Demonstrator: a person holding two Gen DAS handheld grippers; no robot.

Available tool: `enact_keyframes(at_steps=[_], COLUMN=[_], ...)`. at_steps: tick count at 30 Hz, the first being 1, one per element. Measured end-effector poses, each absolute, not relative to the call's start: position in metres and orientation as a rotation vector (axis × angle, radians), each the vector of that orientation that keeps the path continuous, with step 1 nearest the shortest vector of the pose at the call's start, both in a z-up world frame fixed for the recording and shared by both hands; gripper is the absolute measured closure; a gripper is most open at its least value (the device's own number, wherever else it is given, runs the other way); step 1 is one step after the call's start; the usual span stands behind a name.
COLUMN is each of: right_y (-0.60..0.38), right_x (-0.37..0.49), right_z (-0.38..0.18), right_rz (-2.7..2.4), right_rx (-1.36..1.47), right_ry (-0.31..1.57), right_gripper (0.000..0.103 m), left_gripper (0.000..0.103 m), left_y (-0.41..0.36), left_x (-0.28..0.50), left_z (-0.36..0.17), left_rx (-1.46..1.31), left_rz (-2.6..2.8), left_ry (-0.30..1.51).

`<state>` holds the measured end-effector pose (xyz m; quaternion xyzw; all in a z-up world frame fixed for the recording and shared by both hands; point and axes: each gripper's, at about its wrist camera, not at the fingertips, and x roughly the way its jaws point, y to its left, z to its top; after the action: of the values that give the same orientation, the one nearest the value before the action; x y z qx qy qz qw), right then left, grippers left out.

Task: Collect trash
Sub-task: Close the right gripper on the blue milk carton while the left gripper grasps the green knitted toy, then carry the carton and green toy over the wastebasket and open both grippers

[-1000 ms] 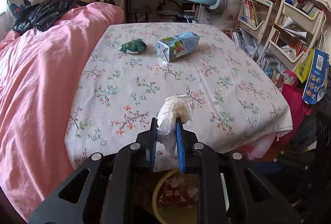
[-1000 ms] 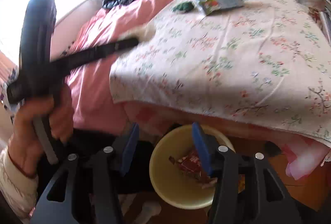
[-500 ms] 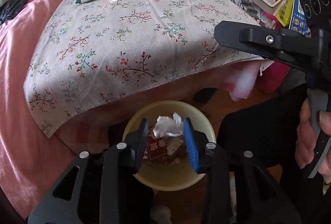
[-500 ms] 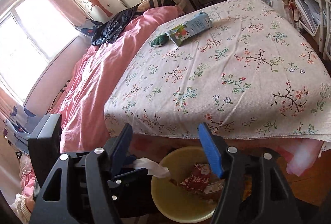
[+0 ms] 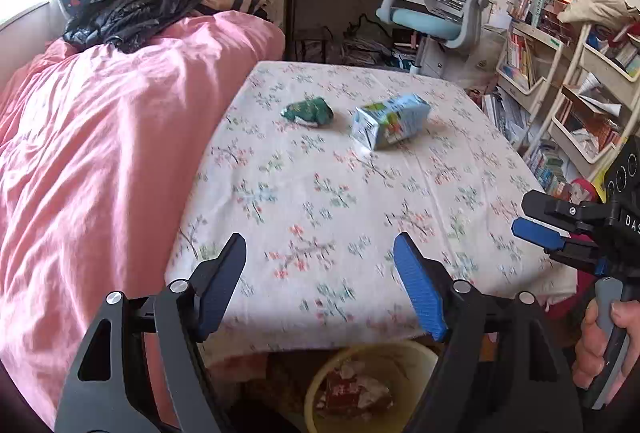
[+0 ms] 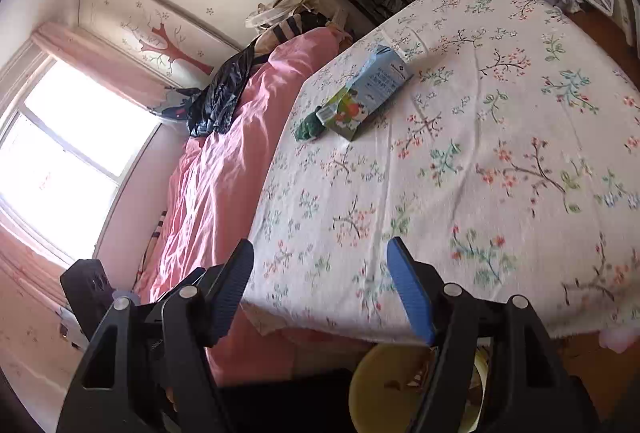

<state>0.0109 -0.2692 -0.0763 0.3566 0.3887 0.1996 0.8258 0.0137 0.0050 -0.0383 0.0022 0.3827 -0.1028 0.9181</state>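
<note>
A light blue drink carton (image 5: 390, 120) lies on its side at the far middle of the floral-clothed table (image 5: 360, 201); it also shows in the right wrist view (image 6: 368, 93). A crumpled green wrapper (image 5: 308, 110) lies just left of it, also seen in the right wrist view (image 6: 309, 128). A yellow bin (image 5: 372, 389) with trash inside stands on the floor below the table's near edge, also in the right wrist view (image 6: 384, 389). My left gripper (image 5: 320, 289) is open and empty over the near edge. My right gripper (image 6: 320, 289) is open and empty, also visible at the right of the left wrist view (image 5: 560, 237).
A bed with a pink duvet (image 5: 100, 153) adjoins the table's left side. A desk chair (image 5: 444, 13) stands beyond the table. Shelves of books (image 5: 568, 93) line the right side.
The left gripper let the white tissue fall into the bin, opened wide and rose back to the table's edge. The right gripper tilted up toward the table.
</note>
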Motion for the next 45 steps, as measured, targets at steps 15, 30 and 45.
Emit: enact_keyframes(at_steps=[15, 30, 45], right_y=[-0.258, -0.24, -0.239], right_x=[0.175, 0.23, 0.176], right_z=[-0.119, -0.113, -0.066], right_rz=[0.258, 0.299, 0.332], right_rx=[0.998, 0.824, 0.4], right_ry=[0.937, 0.96, 0.873], right_gripper=[0.026, 0.063, 0.072], left_gripper=[0.03, 0.029, 0.066], left_y=[-0.011, -0.038, -0.038], left_x=[0.19, 0.275, 0.28], left_z=[-0.053, -0.099, -0.106], left_rx=[0.134, 0.156, 0.048], left_rz=[-0.201, -0.241, -0.329], left_ry=[0.725, 0.819, 0.882])
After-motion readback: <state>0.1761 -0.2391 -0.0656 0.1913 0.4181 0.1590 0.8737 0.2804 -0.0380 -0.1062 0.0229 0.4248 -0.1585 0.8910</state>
